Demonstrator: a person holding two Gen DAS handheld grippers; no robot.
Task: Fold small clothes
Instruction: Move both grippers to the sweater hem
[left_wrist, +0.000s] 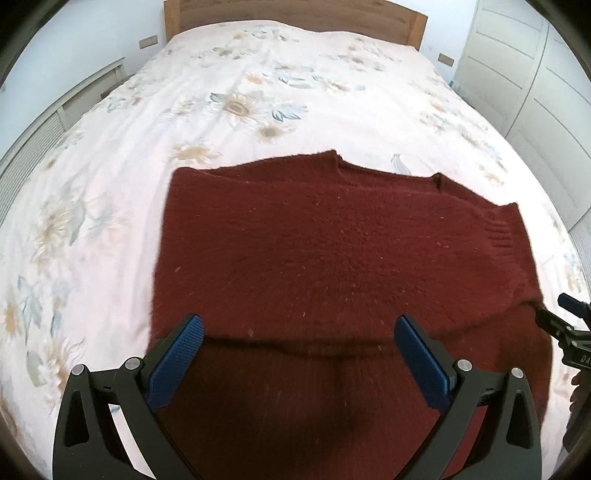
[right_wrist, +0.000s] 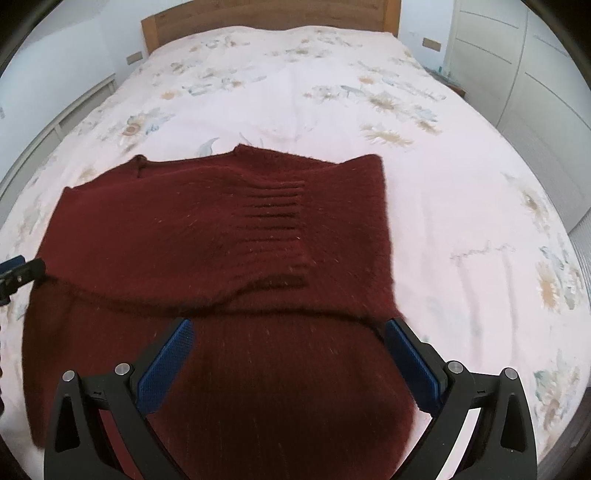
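1. On the bed (left_wrist: 110, 184), near its foot, lies the sweater (left_wrist: 314, 240), dark red, its lower part folded up over the body.
2. Over its left half hangs the left tool (left_wrist: 298, 332), fingers spread wide, holding nothing.
3. Over its right half hangs the right tool (right_wrist: 288, 332), likewise spread, its right pad (right_wrist: 410, 365) at the sweater's right edge.

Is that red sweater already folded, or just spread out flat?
Partly folded. The sweater lies on the bed with a ribbed part turned over its middle, and a fold edge crosses its near half.
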